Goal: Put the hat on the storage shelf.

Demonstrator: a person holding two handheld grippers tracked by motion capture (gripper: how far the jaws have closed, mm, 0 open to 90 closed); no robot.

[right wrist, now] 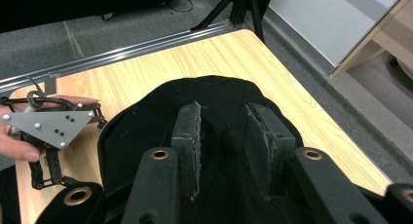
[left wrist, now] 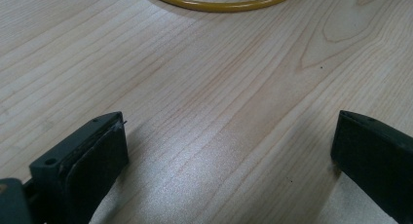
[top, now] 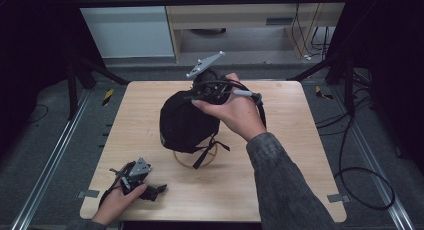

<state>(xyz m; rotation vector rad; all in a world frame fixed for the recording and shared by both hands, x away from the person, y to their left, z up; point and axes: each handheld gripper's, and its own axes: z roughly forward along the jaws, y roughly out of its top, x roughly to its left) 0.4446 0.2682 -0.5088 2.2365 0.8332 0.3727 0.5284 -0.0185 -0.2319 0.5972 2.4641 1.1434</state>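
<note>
A black cap (top: pixel 185 122) with dangling straps hangs over the middle of the wooden table (top: pixel 285 155). My right gripper (top: pixel 201 96) holds it from above, and in the right gripper view the pads (right wrist: pixel 187 141) press on a fold at the cap's crown (right wrist: pixel 146 131). Under the cap lies a thin yellow ring (top: pixel 186 162), partly hidden; its near arc (left wrist: pixel 219 5) crosses the top of the left gripper view. My left gripper (top: pixel 155 191) rests low at the table's front left corner, jaws wide apart over bare wood (left wrist: pixel 229 151). Its grey plate (right wrist: pixel 48 124) appears in the right gripper view.
Metal rails (top: pixel 55 155) run along the floor on both sides of the table. Black cables (top: pixel 365 185) loop on the floor at the right. Dark frame legs (top: pixel 345 75) and a wooden cabinet (top: pixel 240 20) stand behind the table.
</note>
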